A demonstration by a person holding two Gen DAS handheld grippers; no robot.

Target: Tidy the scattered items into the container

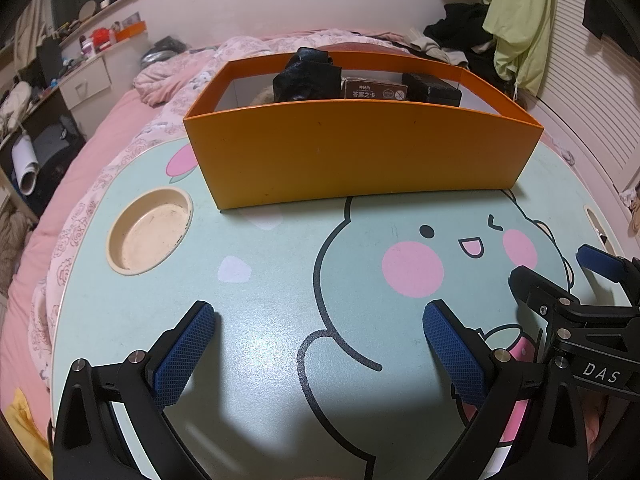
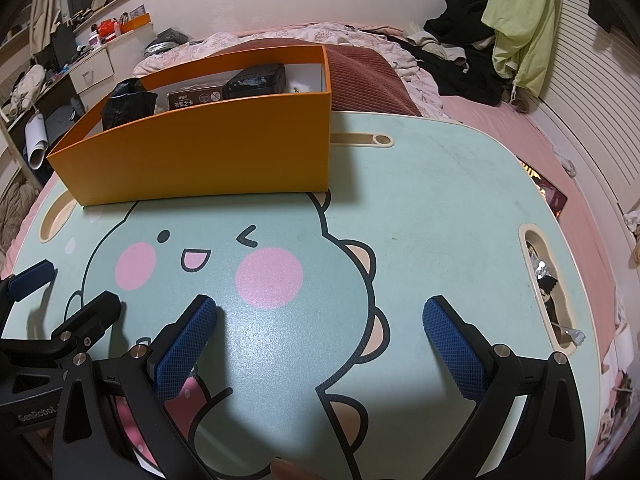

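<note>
Basically done: the orange box (image 1: 360, 156) sits at the far side of the lap table (image 1: 280, 360), with a crumpled black bag (image 1: 304, 76), a brown card pack (image 1: 374, 89) and a black case (image 1: 432, 88) inside it. Left gripper (image 1: 320, 356) and right gripper (image 2: 320, 356) both hover low over bare tabletop, fingers spread wide, holding nothing. Risk: a forward sweep could shove the light box off the far edge onto the bed.

Warm indoor light, fairly bright. Soft glare on table (image 1: 260, 344); gripper shadows fall under fingers. Heavy fisheye bending, dark corners; focus sharp.
</note>
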